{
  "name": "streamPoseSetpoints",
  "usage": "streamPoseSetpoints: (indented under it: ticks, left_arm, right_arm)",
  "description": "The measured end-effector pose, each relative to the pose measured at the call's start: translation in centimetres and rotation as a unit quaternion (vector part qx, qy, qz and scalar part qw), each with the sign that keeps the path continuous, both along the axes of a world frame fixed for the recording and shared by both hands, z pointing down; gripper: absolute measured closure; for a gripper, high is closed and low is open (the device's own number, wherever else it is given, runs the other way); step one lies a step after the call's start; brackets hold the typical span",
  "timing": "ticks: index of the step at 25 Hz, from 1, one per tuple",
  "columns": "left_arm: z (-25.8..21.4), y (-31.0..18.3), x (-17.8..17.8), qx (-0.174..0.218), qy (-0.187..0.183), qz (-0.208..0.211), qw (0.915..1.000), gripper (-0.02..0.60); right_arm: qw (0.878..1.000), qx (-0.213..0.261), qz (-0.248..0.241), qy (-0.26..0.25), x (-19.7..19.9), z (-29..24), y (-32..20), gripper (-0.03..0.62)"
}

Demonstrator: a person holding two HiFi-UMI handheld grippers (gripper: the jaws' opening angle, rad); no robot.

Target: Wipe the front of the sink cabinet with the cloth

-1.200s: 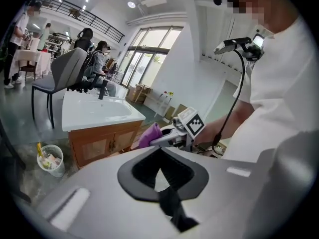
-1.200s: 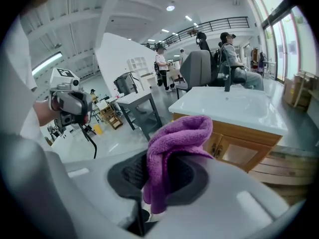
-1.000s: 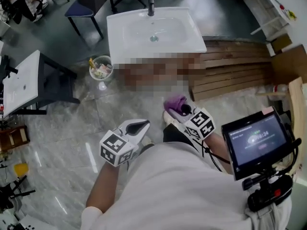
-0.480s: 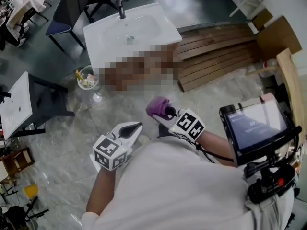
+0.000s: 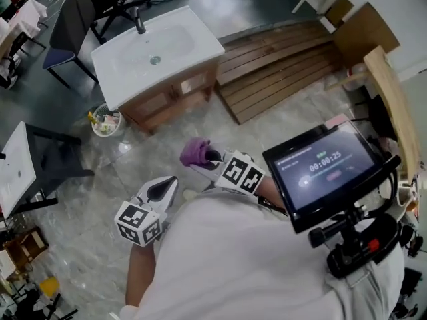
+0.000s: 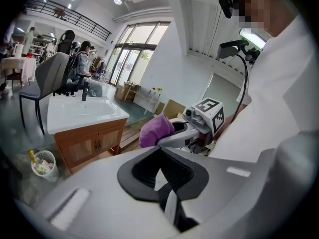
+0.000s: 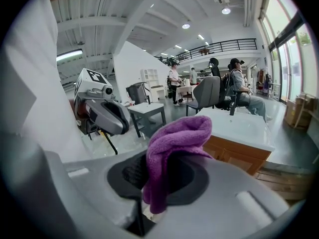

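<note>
Closest in, a screen (image 5: 325, 172) on the person's chest mount shows a row of digits like a timer, too small to read for certain. Just ahead, the left gripper (image 5: 164, 189) has its jaws pressed together with nothing between them. Its cube bears a black-and-white square marker and no lettering. Beside it, the right gripper (image 5: 211, 159) pinches a purple cloth (image 5: 195, 151), which bunches up above the jaws and hangs down between them. The cloth is held in the air over the marble-pattern floor (image 5: 143, 162), well apart from the sink cabinet (image 5: 175, 96). Farther on, the cabinet shows two wooden doors toward the person under a white basin (image 5: 180, 42) with a dark tap. No label can be read on it. A small bin (image 5: 105, 121) with rubbish sits just beside the cabinet at the head view's left. Wooden slats (image 5: 280, 65) lie on its other side, and a grey chair (image 5: 67, 29) stands beyond.
</note>
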State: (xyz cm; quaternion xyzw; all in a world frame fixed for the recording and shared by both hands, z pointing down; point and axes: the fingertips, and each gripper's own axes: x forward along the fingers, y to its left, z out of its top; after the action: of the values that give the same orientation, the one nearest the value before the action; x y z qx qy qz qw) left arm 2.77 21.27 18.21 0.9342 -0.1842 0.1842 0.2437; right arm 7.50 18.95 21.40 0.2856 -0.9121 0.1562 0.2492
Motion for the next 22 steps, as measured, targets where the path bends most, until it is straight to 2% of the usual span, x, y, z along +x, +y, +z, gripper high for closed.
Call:
streamPoseSetpoints:
  ticks: [22]
  left_arm:
    - [0.1, 1.3, -1.5, -0.008, 0.001, -0.025, 0.9997, 0.577]
  right_arm:
    - [0.998, 0.019, -0.048, 0.018, -2.8, -1.7, 1.7, 0.522]
